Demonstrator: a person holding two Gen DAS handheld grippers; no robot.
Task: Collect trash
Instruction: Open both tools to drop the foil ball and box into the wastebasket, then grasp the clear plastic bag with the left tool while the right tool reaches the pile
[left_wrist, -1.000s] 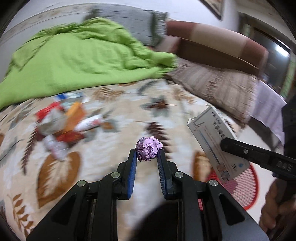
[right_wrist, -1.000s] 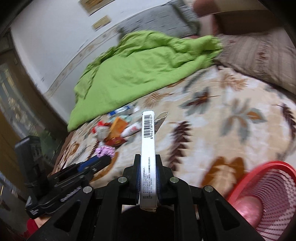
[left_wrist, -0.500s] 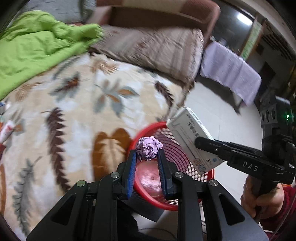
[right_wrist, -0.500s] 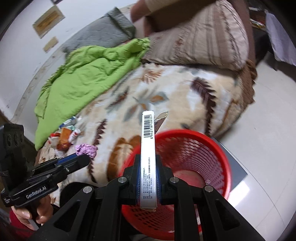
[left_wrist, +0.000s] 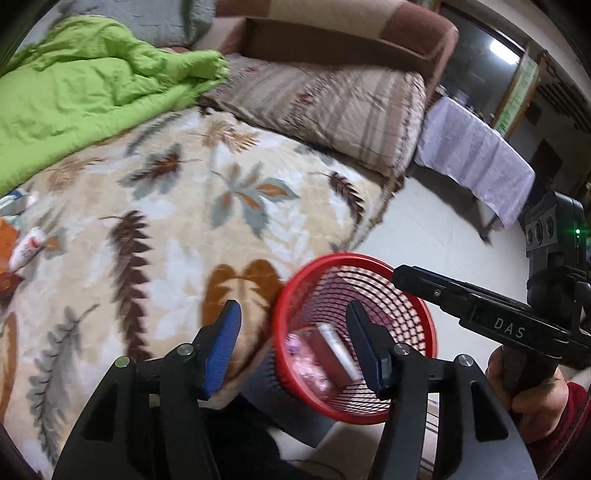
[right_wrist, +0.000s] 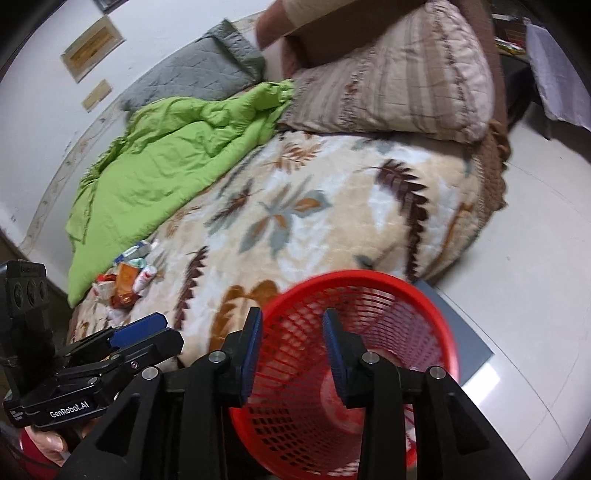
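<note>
A red mesh trash basket (left_wrist: 402, 295) stands on the floor beside the bed; it also shows in the right wrist view (right_wrist: 369, 291). My left gripper (left_wrist: 291, 317) is open and empty above its rim. Inside the basket lie the purple paper ball (left_wrist: 297, 341) and the white box (left_wrist: 338, 350). My right gripper (right_wrist: 291, 325) is open and empty over the basket; it also shows from the side in the left wrist view (left_wrist: 399, 275). A pile of trash wrappers (right_wrist: 125, 273) lies on the bed's far left.
The bed has a leaf-patterned blanket (left_wrist: 177, 229), a green quilt (left_wrist: 85, 88) and a striped pillow (left_wrist: 332, 103). White tiled floor (right_wrist: 535, 266) lies right of the bed. A table with a lilac cloth (left_wrist: 472, 155) stands beyond.
Both grippers have opened over the basket. The purple paper ball and the white box have left them and now lie in the basket.
</note>
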